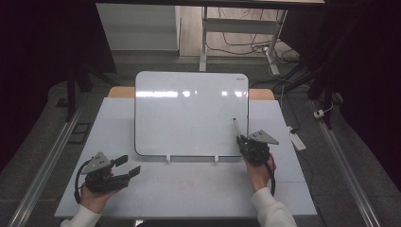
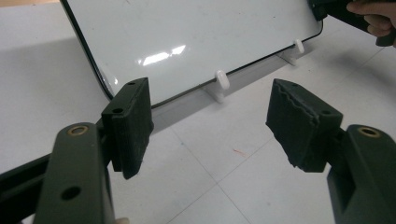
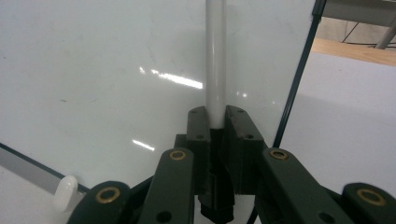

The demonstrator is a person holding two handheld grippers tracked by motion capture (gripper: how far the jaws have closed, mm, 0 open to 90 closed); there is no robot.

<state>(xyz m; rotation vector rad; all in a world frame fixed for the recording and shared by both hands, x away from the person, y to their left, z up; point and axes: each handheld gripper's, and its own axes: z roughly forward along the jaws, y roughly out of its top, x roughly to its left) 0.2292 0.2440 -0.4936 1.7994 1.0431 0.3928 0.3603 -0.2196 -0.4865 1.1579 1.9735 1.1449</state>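
Observation:
A blank whiteboard (image 1: 189, 111) leans on a stand at the middle of the white table (image 1: 198, 189). My right gripper (image 1: 245, 140) is at the board's lower right corner, shut on a white marker (image 1: 235, 126) that points up over the board's face. In the right gripper view the marker (image 3: 215, 60) rises from between the closed pads, in front of the whiteboard (image 3: 93, 70). My left gripper (image 1: 128, 165) rests low at the front left of the table, open and empty. In the left gripper view it (image 2: 210, 126) faces the whiteboard's lower edge (image 2: 196, 37).
Two white stand pegs (image 1: 168, 158) (image 1: 216, 159) stick out under the board's lower edge. Table legs and loose cables (image 1: 246, 45) lie on the floor behind. A power strip (image 1: 298, 140) lies off the table's right side.

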